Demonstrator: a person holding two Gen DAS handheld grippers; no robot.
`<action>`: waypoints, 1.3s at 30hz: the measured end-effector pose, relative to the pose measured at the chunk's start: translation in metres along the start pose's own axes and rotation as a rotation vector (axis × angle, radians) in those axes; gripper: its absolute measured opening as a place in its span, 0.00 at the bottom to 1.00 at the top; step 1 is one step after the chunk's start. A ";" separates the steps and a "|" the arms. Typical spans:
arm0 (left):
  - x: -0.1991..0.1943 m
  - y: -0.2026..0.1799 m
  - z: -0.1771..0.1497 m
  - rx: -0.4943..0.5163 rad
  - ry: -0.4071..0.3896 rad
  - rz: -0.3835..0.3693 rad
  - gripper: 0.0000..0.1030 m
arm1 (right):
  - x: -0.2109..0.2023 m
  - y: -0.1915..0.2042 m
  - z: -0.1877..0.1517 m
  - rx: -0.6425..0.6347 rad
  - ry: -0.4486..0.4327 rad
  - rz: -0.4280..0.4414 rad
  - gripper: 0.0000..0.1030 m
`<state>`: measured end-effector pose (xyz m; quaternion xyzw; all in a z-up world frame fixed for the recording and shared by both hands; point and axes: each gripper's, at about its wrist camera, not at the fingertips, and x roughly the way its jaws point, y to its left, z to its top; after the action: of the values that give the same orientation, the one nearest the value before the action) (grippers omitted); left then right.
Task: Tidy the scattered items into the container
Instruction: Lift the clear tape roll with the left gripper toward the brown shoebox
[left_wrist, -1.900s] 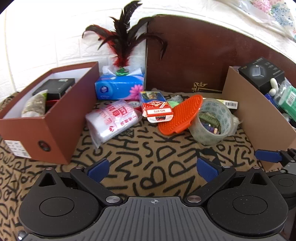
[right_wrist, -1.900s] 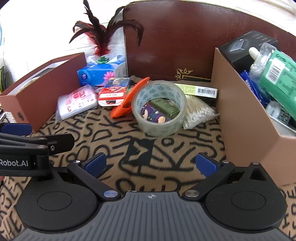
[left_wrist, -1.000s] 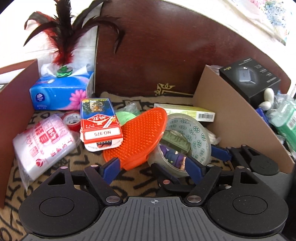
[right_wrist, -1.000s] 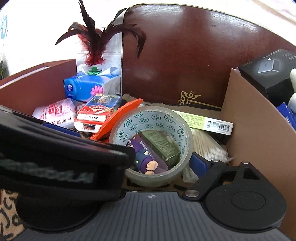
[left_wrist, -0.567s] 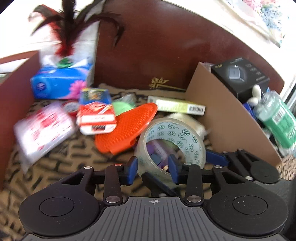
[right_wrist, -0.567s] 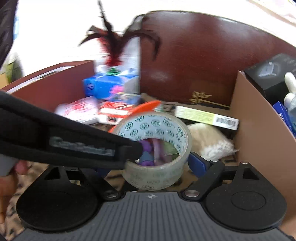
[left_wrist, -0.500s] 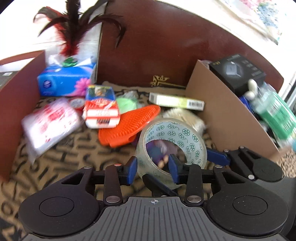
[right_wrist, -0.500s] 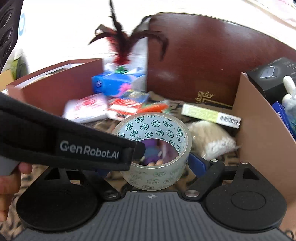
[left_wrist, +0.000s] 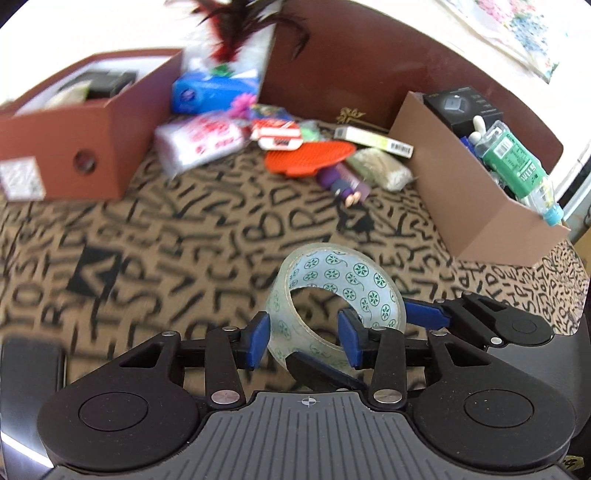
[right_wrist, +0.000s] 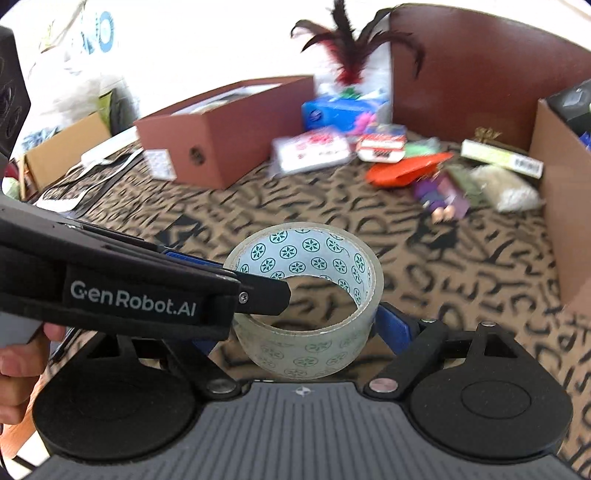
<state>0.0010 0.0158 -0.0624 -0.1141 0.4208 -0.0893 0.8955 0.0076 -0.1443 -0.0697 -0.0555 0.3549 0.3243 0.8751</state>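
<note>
A roll of clear tape (left_wrist: 332, 273) with green flower marks hangs tilted above the patterned cloth, near both cameras. My right gripper (right_wrist: 299, 334) spans its full width, and its right pad (right_wrist: 391, 325) presses the outer wall. Its left pad is hidden behind the other tool. My left gripper (left_wrist: 303, 339) straddles the roll's near wall, with one pad (left_wrist: 258, 339) outside and the other (left_wrist: 347, 339) in the hole. Its jaws are opening. The other scattered items lie in a pile (left_wrist: 306, 158) at the back.
A red-brown shoebox (left_wrist: 92, 147) stands at the back left and a full tan cardboard box (left_wrist: 461, 192) at the right. Between them lie an orange pad, a purple figure (left_wrist: 343, 181), a cotton swab bag (left_wrist: 380, 170), packets and a blue tissue pack (left_wrist: 210, 88). A hand (right_wrist: 18, 362) holds the left tool.
Both grippers pulled back from the pile with the tape roll lifted between them. The purple figure that sat inside the roll stayed on the cloth. The left jaws closed onto the roll's wall.
</note>
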 end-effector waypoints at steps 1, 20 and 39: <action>-0.002 0.003 -0.004 -0.013 0.006 0.000 0.55 | 0.000 0.003 -0.002 0.004 0.010 0.009 0.87; 0.016 0.024 -0.005 -0.025 0.033 -0.017 0.55 | 0.007 0.019 -0.007 -0.052 0.057 0.006 0.88; -0.005 0.033 0.016 0.006 -0.048 0.009 0.49 | 0.005 0.032 0.028 -0.127 0.006 0.015 0.89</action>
<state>0.0126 0.0503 -0.0583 -0.1116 0.3995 -0.0838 0.9061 0.0069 -0.1082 -0.0481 -0.1091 0.3365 0.3528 0.8663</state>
